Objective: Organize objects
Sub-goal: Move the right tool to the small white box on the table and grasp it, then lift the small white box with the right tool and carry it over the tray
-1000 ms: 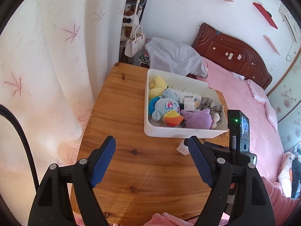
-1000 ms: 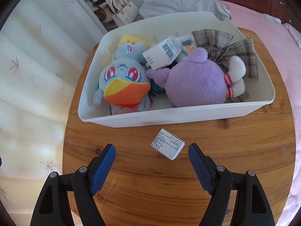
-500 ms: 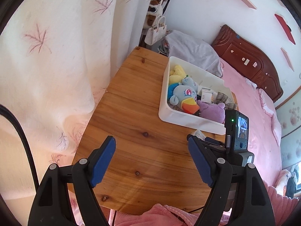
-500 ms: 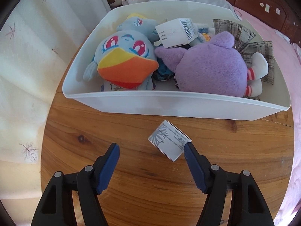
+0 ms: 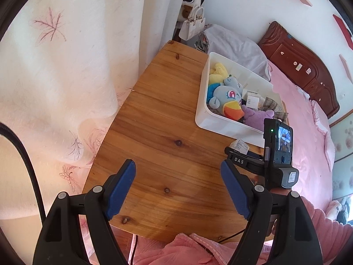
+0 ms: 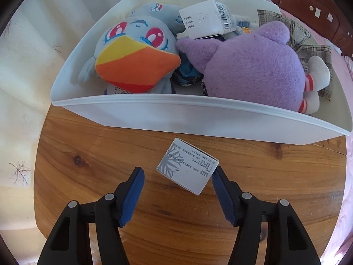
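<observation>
Just before the white bin (image 6: pixel 154 119), the right claw (image 6: pixel 176 183) has dropped around the small box (image 6: pixel 187 169), jaws narrowing but not yet gripping, ready to lift.

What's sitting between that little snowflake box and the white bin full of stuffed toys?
Nothing: in the right wrist view only bare wooden table separates the small box from the white bin.

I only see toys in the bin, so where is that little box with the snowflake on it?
The snowflake box lies on the wooden table, just outside the white bin's near wall, between the right gripper's open fingers.
</observation>
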A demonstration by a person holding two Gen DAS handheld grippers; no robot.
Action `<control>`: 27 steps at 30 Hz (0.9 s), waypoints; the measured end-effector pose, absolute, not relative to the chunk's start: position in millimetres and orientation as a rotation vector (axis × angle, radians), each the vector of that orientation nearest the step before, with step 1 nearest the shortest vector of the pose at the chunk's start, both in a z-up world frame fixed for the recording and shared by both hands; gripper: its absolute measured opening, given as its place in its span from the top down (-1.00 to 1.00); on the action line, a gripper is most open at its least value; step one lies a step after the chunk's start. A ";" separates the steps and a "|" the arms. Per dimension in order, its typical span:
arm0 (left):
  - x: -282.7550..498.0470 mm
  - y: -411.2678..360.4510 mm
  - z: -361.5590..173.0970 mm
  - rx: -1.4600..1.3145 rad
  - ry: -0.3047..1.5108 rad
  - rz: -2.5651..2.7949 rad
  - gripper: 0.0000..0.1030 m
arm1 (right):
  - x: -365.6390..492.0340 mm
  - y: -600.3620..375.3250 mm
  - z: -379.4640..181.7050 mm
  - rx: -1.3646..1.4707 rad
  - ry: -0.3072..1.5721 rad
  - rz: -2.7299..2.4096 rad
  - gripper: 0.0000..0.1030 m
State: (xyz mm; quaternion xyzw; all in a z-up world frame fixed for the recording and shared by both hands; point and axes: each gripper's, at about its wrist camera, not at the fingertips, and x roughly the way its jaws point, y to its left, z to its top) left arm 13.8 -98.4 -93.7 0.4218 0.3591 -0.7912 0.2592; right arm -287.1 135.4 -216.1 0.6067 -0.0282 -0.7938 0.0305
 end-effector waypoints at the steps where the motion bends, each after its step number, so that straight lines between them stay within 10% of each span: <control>1: 15.2 -98.8 -94.1 1.137 0.979 -2.136 -0.59 | -287.7 135.3 -216.9 1.869 -0.082 -2.446 -0.22; 27: 9.2 -95.6 -92.0 1.140 0.974 -2.162 -0.59 | -267.7 136.3 -215.8 1.852 -0.050 -2.412 0.17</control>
